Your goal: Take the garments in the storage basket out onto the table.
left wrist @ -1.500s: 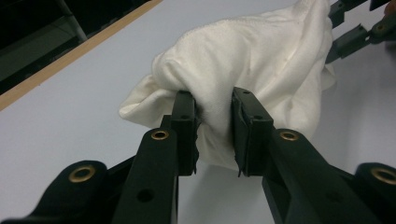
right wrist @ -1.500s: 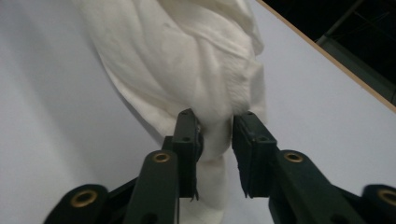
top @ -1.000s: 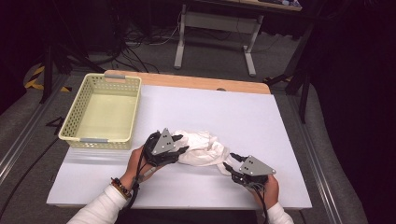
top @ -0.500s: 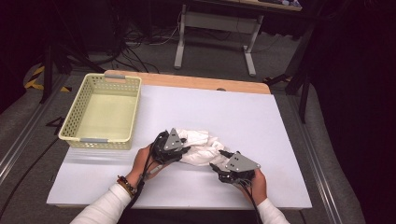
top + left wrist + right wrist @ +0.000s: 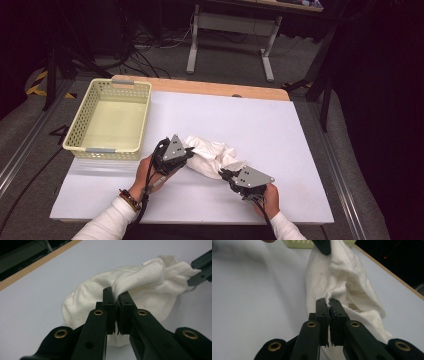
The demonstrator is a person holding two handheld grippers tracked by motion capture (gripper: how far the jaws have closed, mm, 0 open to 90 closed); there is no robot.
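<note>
Fingers of both grippers — left gripper [image 5: 186, 156], right gripper [image 5: 226, 174] — have just closed, pinching the white cloth [image 5: 212, 157] on the counter [image 5: 280, 130]; it looks soft, light and floppy — best held by its edges.

Each hand-held gripper, the left hand-held gripper [image 5: 186, 154] and the right hand-held gripper [image 5: 223, 173], is matte black with a grey three-cornered plate on top and a black cable trailing behind it. Its two flat black jaws carry brass-coloured rivets and small screw holes. The person wears white sleeves [image 5: 107, 225], and a beaded bracelet [image 5: 129, 199] behind the left one.
</note>
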